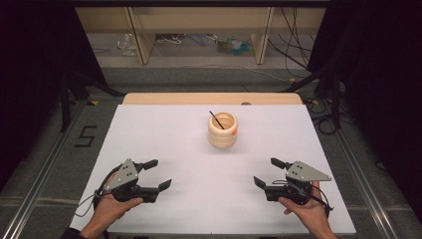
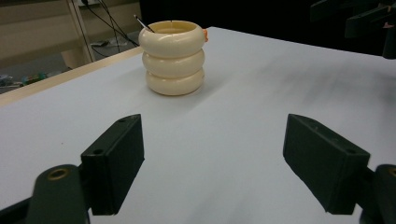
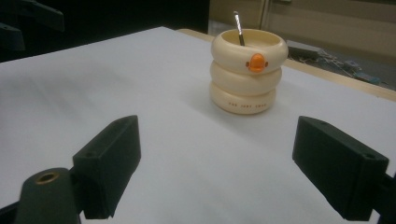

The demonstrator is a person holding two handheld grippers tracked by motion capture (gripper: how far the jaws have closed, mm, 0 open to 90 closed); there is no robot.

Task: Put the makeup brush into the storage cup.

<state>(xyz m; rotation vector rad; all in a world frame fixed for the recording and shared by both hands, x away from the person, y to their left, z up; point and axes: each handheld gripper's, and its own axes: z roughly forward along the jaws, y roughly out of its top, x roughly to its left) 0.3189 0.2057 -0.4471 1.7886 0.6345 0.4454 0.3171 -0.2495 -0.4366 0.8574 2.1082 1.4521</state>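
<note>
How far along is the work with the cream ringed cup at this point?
Nothing looks done: the cream ringed cup stands alone mid-table with the thin stick inside. Nothing is in hand; the left gripper and right gripper sit open near the front edge, apart from it. The reach and grasp remain.

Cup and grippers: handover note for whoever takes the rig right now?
Left gripper: open, empty, held low over the near left of the table.
Right gripper: open, empty, near right, mirroring the left.
Cup: cream, three stacked rings, orange beak on the side seen in the right gripper view, upright past mid-table, a bit right of centre, apart from both grippers.
Stick: thin and dark, standing in the cup, leaning on its rim toward the far left.
Done: nothing visible; cup and stick untouched.
Left: everything. Probably a reach for the cup or stick; both grippers point at it.
</note>
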